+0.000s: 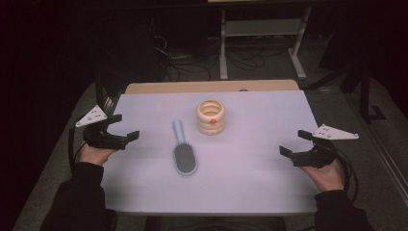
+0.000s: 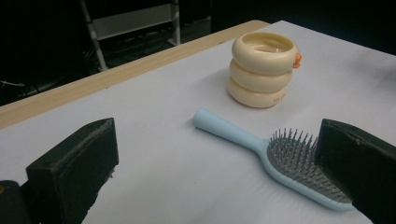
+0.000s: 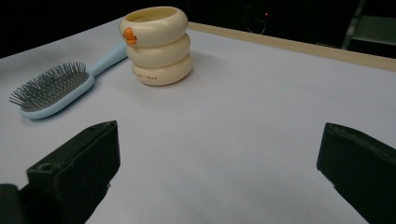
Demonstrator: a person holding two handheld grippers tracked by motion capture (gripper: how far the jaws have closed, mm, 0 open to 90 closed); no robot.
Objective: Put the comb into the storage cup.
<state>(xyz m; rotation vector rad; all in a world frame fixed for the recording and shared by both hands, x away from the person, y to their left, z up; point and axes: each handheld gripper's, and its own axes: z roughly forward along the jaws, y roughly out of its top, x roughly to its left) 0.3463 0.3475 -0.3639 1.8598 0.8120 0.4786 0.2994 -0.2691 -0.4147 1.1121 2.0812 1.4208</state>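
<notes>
Holding both grippers at the table edges, jaws spread wide and gripping nothing: the left gripper (image 1: 121,127) is hovering at the left edge, the right gripper (image 1: 294,143) at the right edge. Each is standing well apart from the objects.

A hairbrush (image 1: 184,152) is lying flat near the middle of the white mat (image 1: 260,183), bristles up, handle pointing to the far side, head toward the near side. A cream cup (image 1: 211,117) made of three stacked rings is standing upright just to the right of and beyond the handle, close to it but apparently not touching. In the left gripper view the hairbrush (image 2: 280,158) is sitting nearest that gripper's jaws, so I am taking it as the piece being worked.

Risks, as I am judging them:
- The brush is lying low and flat; jaws coming down steeply are likely to strike the mat or skid off the rounded handle.
- Gripping across the bristles is likely giving a soft, slipping hold.
- Reaching for the handle end is bringing the jaws near the cup (image 2: 264,70), which could tip or slide.

Brush appearance: pale blue plastic body, slim round handle, oval head with a dark grey pad of fine pins.
</notes>
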